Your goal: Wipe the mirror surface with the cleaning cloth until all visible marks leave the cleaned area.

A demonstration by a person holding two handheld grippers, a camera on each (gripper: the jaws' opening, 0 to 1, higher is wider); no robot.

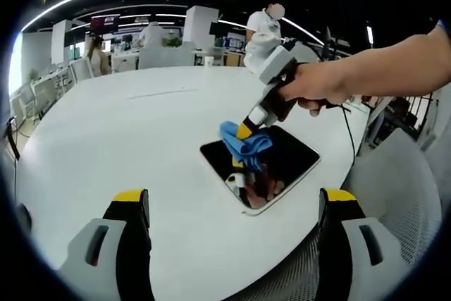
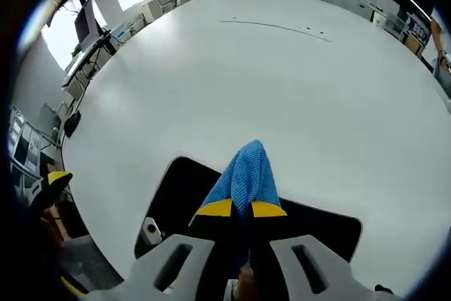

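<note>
A dark square mirror [image 1: 289, 156] lies flat on the white table near its front edge. The blue cleaning cloth [image 1: 246, 144] rests on the mirror's far left part, pinched by my right gripper [image 1: 244, 132], which a hand holds from the right. In the right gripper view the right gripper [image 2: 242, 208] is shut on the cloth [image 2: 248, 170], which bunches forward over the mirror [image 2: 176, 192]. My left gripper [image 1: 235, 199] hovers just in front of the mirror, jaws wide apart and holding nothing. Reflections show in the mirror's near corner.
The white oval table [image 1: 141, 125] stretches bare beyond the mirror. A grey mesh chair [image 1: 398, 195] stands at the table's right edge. People and office desks [image 1: 162, 51] are far behind. A yellow jaw tip of the left gripper [image 2: 56, 180] shows at the left.
</note>
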